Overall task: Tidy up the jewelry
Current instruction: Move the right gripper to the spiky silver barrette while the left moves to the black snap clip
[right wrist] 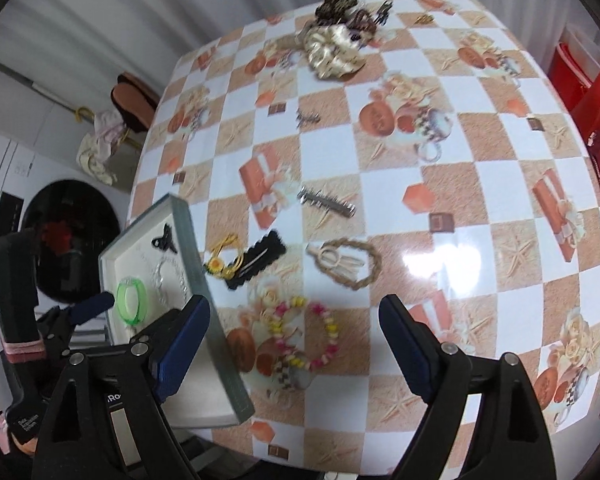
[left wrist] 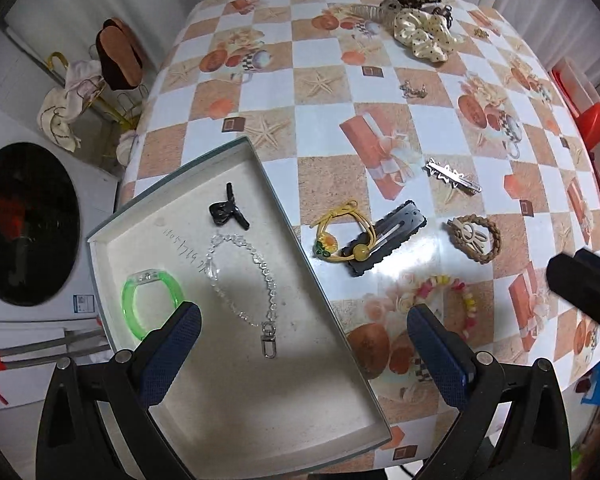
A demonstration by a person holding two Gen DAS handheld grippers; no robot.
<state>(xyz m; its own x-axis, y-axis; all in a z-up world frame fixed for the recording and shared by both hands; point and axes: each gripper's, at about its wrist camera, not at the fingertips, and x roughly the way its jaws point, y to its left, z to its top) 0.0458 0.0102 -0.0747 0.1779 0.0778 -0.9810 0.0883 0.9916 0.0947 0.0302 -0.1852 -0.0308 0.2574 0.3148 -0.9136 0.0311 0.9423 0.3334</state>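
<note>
Both grippers, left gripper (left wrist: 304, 354) and right gripper (right wrist: 294, 346), hang with jaws spread and empty, so I'd drop the right one straight over the beaded bracelet (right wrist: 306, 334) on the tabletop (right wrist: 440, 160), pinch one side, then lift it into the tray (left wrist: 236, 412).

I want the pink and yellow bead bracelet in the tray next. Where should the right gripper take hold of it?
Judging by its pose, come straight down on the bead bracelet: it lies flat as an open loop. Pinch one strand across its right arc, one finger inside the loop, one outside, away from the tray. The right gripper is open.
</note>
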